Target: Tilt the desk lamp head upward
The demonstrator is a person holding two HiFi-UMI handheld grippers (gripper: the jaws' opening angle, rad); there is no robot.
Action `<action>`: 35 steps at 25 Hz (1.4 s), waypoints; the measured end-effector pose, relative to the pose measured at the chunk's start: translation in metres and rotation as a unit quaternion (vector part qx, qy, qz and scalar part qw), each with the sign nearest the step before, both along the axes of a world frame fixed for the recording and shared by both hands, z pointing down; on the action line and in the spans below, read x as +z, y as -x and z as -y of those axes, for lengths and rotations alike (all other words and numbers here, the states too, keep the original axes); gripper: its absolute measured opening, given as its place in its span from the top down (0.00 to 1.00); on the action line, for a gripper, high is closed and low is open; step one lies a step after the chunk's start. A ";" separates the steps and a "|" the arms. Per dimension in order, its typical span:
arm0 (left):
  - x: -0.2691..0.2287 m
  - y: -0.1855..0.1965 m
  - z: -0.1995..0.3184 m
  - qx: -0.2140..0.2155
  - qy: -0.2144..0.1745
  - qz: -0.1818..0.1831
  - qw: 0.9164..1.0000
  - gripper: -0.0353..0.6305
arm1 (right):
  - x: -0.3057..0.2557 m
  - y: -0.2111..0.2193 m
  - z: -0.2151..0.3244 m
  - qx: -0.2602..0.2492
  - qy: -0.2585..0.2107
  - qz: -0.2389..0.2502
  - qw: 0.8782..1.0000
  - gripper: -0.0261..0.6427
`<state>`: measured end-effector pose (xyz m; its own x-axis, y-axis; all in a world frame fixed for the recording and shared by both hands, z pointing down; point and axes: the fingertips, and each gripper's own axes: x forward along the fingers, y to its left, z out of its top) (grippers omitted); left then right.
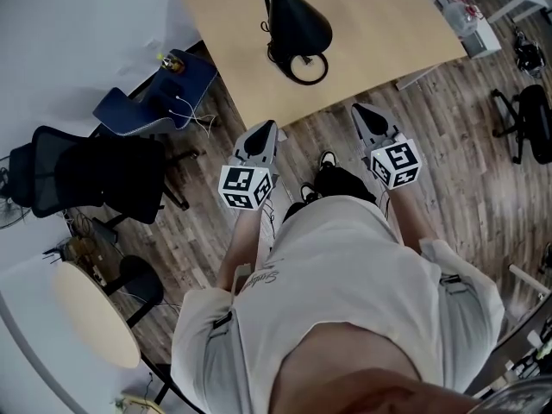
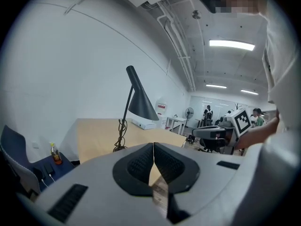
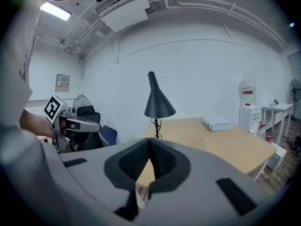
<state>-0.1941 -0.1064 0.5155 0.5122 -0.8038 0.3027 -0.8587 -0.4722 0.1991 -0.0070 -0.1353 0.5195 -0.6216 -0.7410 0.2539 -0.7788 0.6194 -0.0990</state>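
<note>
- Head view, upper centre: lamp head (image 1: 297, 20) droops over the bench (image 1: 388, 33), untouched; tilting is not begun.
- Mid-frame, left hand-held gripper (image 1: 266, 130) and right hand-held gripper (image 1: 362, 112) are closed, empty.

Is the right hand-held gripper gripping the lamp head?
No: the right hand-held gripper is shut on nothing, and the desk lamp stands apart from it on the table.
</note>
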 end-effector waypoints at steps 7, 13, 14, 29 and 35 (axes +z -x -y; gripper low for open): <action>0.007 -0.026 0.054 0.023 0.007 0.032 0.999 0.92 | 0.002 -0.004 0.057 -0.022 -0.020 0.002 1.000 0.97; 0.039 -0.049 0.090 0.029 0.033 0.037 0.998 0.92 | 0.010 -0.006 0.089 -0.047 -0.023 0.004 0.999 0.97; 0.045 -0.052 0.096 0.029 0.035 0.039 0.998 0.92 | 0.011 -0.005 0.092 -0.055 -0.026 0.003 0.998 0.97; 0.142 -0.066 0.160 0.056 0.145 0.094 0.983 0.92 | 0.014 0.016 0.126 -0.107 -0.034 -0.007 0.994 0.97; 0.188 -0.066 0.172 0.061 0.187 0.123 0.973 0.92 | 0.019 0.013 0.129 -0.112 -0.027 -0.013 0.993 0.97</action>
<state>-0.1282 -0.2784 0.7037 0.4715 -0.5516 0.6881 -0.8442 -0.5079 0.1713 -0.0200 -0.2648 0.5386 -0.7659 -0.5982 0.2356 -0.6230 0.7811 -0.0418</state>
